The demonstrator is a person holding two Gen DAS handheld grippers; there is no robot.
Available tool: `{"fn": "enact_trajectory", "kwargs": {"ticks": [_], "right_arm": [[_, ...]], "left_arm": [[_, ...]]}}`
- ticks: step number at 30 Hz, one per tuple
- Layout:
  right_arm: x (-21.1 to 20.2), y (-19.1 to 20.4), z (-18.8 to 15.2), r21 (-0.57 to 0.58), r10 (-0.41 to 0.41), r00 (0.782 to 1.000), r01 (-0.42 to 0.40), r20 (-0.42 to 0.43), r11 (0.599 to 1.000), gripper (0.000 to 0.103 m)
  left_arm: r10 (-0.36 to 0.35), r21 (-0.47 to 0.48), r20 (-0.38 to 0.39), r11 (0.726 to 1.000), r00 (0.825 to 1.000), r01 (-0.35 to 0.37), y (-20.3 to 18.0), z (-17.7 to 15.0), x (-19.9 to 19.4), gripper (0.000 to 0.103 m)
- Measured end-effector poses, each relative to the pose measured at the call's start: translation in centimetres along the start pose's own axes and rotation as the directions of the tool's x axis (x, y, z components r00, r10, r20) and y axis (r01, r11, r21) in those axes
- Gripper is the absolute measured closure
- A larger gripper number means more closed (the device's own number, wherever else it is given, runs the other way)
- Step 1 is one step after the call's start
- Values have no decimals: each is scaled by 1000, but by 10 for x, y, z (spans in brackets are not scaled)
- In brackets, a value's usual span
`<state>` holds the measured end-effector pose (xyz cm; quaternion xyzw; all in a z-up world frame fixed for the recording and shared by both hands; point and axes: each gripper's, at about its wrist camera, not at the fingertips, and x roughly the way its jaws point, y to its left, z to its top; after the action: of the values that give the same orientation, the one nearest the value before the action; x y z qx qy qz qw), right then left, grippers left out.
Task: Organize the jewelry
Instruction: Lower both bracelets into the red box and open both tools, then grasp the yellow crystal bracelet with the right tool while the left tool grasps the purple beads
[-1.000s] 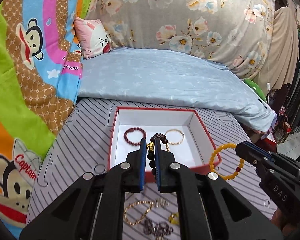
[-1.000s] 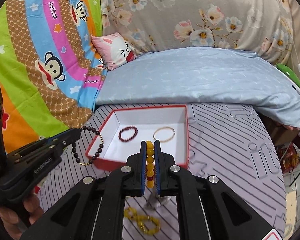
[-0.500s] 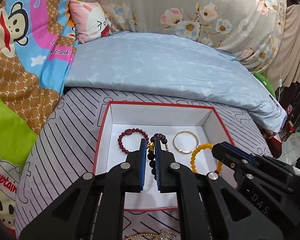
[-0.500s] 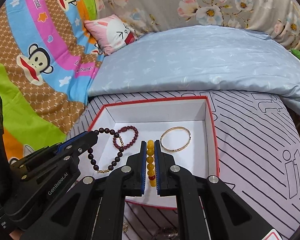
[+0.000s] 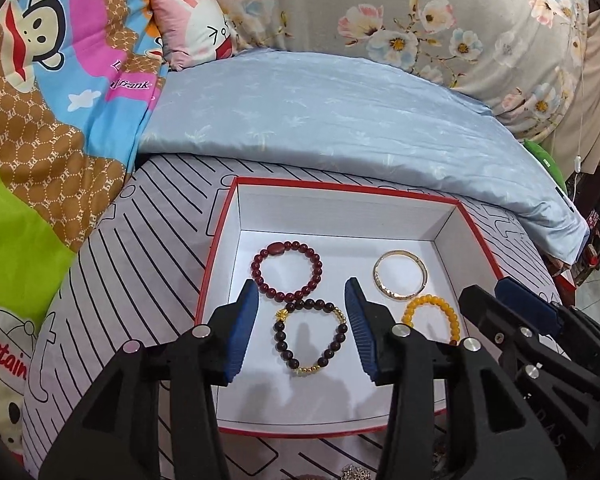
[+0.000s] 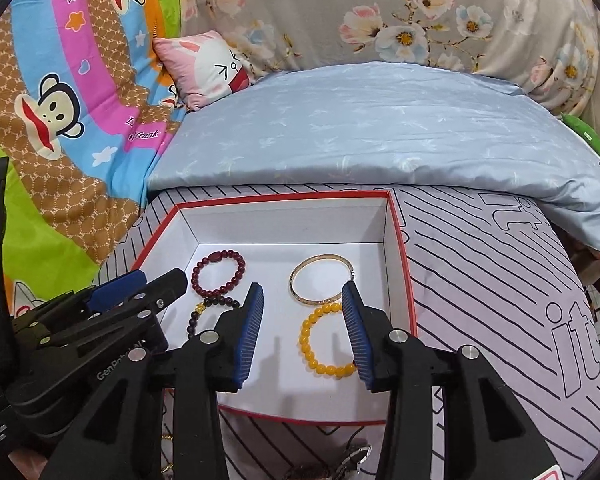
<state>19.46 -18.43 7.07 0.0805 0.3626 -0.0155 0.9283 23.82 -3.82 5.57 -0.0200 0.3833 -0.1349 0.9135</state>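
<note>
A red-rimmed white box [image 5: 340, 190] [image 6: 400, 240] lies on the striped bedspread. Inside it lie a red bead bracelet [image 5: 287, 272] [image 6: 219, 272], a gold bangle [image 5: 400, 274] [image 6: 322, 280], a dark bead bracelet with gold accents [image 5: 310, 338] [image 6: 204, 312] and a yellow bead bracelet [image 5: 432, 316] [image 6: 326, 340]. My left gripper [image 5: 302, 330] is open and empty over the dark bracelet. My right gripper [image 6: 302, 330] is open and empty over the yellow bracelet. Each gripper shows in the other's view, the right [image 5: 512, 304] and the left [image 6: 140, 284].
A light blue quilt [image 5: 340, 112] lies behind the box, with a pink cartoon pillow [image 5: 192, 40] and a colourful monkey blanket [image 5: 40, 120] at left. Loose jewelry [image 6: 352, 460] lies on the bedspread in front of the box, mostly hidden by the grippers.
Both grippers moved forward over the box and opened. The dark bracelet dropped from the left gripper and the yellow bracelet from the right; both now lie on the box floor.
</note>
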Motion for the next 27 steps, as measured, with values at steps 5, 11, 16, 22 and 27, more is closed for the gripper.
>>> {"fn": "enact_trajectory", "kwargs": {"ticks": [5, 11, 16, 22, 27], "right_arm": [[-15, -1, -7, -7, -6, 1000, 6, 6, 1000, 62], [-46, -10, -31, -10, -35, 999, 36, 16, 999, 62], [-65, -24, -63, 14, -51, 999, 51, -13, 999, 62], [-79, -31, -105, 26, -50, 996, 52, -71, 998, 62], [-83, -28, -135, 33, -31, 993, 35, -117, 999, 62]], "left_arm": [[14, 15, 11, 1000, 1000, -14, -2, -6, -13, 60], [28, 31, 36, 999, 999, -29, 2, -28, -44, 59], [37, 12, 19, 999, 999, -38, 13, -57, -66, 56], [49, -15, -15, 999, 999, -49, 23, -97, -82, 55], [44, -18, -54, 999, 998, -45, 20, -127, -86, 55]]}}
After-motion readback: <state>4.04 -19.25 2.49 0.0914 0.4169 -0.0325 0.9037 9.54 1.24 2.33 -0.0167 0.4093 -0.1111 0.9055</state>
